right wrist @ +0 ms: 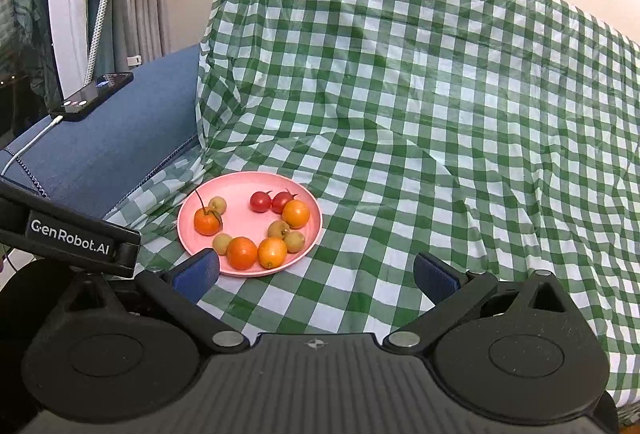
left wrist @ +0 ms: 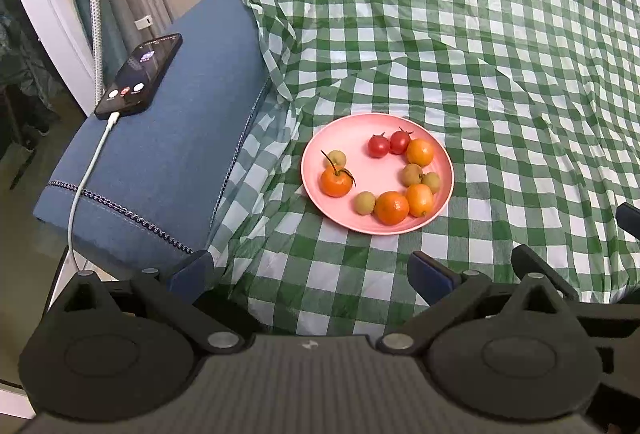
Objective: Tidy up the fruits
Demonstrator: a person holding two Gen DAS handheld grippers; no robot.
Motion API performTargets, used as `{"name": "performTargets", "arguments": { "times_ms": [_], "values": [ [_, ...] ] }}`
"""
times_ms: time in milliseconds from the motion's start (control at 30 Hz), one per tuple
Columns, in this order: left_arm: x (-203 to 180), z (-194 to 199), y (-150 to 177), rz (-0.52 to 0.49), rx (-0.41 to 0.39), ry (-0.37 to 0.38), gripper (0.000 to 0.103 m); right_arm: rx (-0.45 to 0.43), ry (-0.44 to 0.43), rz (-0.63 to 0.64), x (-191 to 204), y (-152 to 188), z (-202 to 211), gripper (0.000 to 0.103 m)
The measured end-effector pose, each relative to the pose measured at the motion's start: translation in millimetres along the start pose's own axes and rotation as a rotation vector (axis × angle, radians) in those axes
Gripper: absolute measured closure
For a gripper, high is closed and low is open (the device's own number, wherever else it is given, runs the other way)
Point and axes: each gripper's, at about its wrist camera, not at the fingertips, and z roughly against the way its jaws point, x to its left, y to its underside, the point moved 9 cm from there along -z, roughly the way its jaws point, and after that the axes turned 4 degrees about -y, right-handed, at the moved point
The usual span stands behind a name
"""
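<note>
Fruits all sat mixed on pink plate (left wrist: 316,158) on green check cloth (left wrist: 460,82): oranges (left wrist: 392,208), 2 red ones (left wrist: 378,146), small green-brown ones (left wrist: 412,174). Left gripper (left wrist: 316,272) & right gripper (right wrist: 316,270) both hovered near it, spread wide, holding nothing. Fits pre-sort or fruits just gathered on plate; can't tell which

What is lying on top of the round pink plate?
The round pink plate holds four orange citrus fruits, two red cherry tomatoes and four small yellow-green fruits, all loose in a rough ring. The plate surface directly beneath each fruit is hidden.
</note>
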Motion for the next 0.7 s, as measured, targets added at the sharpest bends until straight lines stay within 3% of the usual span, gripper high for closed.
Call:
{"name": "performTargets", "arguments": {
  "times_ms": [233, 700],
  "values": [
    [2.4, 1.5, -1.0, 0.028, 0.002, 0.008, 0.000, -0.006, 0.005, -0.001, -1.5, -0.8, 1.1, 0.001],
    [9.3, 0.7, -0.9, 0.029, 0.003, -0.068, 0.000, 0.003, 0.009, -0.015, -3.0, 1.5, -1.0, 0.001]
  ]
}}
